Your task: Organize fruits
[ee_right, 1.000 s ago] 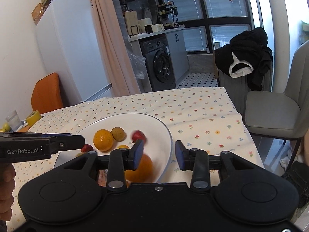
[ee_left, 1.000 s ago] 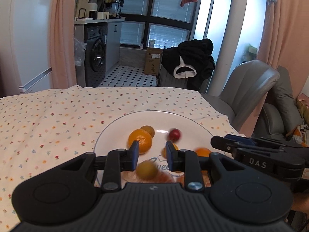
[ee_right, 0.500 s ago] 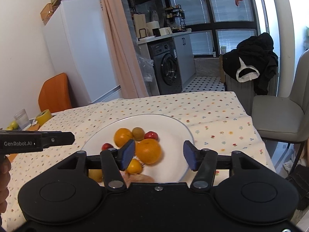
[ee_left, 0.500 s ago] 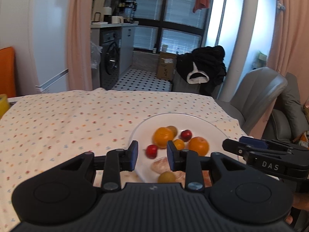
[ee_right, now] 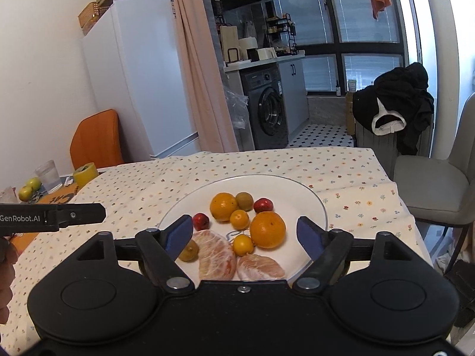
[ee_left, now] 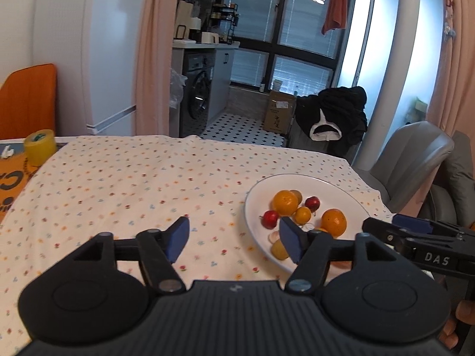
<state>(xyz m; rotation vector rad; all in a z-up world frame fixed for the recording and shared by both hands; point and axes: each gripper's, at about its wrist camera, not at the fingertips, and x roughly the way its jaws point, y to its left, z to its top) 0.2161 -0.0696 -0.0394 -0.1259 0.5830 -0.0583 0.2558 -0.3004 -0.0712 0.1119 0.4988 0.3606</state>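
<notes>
Both tools stand spread wide and hold nothing. The left tool (ee_left: 234,237) has opened since half a second ago, when its pads were narrow, and it now hangs over the flowered cloth of the table (ee_left: 124,184), to the left of the white plate (ee_left: 252,207); before, the plate lay straight ahead between its pads. The right tool (ee_right: 245,234) has widened a little more and sits low at the plate's near rim, its pads framing the pile.

All the fruit lies on the plate: two large oranges (ee_right: 267,229), two small orange fruits (ee_right: 240,219), two red ones (ee_right: 263,204), a brownish round one (ee_right: 244,200), a yellowish one (ee_right: 188,252) at the near left, and two peeled citrus segments (ee_right: 216,253). The left segment's long axis runs roughly away from the camera; the right one (ee_right: 259,267) lies more crosswise. The fruit has settled apart compared with a second ago.
</notes>
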